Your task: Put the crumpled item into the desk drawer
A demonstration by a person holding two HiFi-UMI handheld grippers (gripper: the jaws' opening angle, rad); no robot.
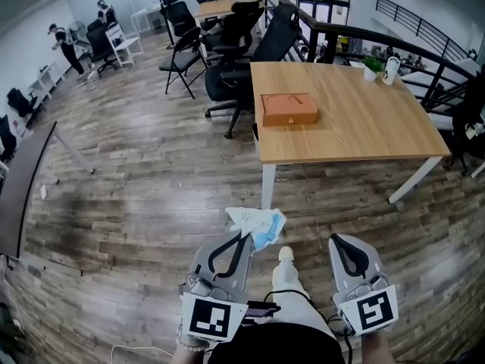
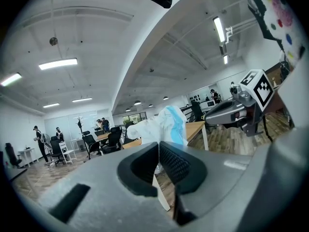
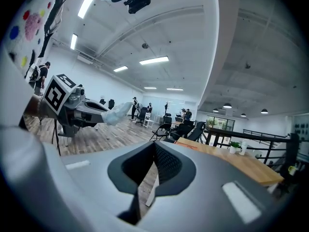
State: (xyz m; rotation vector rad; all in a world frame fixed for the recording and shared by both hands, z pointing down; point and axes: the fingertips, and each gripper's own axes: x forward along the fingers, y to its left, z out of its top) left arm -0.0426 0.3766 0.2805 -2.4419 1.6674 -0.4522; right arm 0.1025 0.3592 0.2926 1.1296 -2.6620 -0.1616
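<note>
The crumpled white and blue item (image 1: 258, 224) hangs above the wood floor, pinched at the tips of my left gripper (image 1: 245, 237). In the left gripper view the jaws are closed on it, and the crumpled item (image 2: 162, 126) bulges out past my left gripper (image 2: 158, 145). My right gripper (image 1: 334, 240) is level with it to the right, shut and empty; its own view shows my right gripper (image 3: 154, 144) with the jaws together. A small orange drawer box (image 1: 289, 109) sits closed on the wooden desk (image 1: 364, 127) ahead, well beyond both grippers.
Black office chairs (image 1: 231, 74) crowd the desk's left and far side. A dark railing (image 1: 394, 40) runs behind it. A potted plant (image 1: 370, 67) and a white jug (image 1: 391, 70) stand at the desk's far edge. A dark tabletop (image 1: 23, 188) lies at far left. People (image 1: 64, 44) stand far off.
</note>
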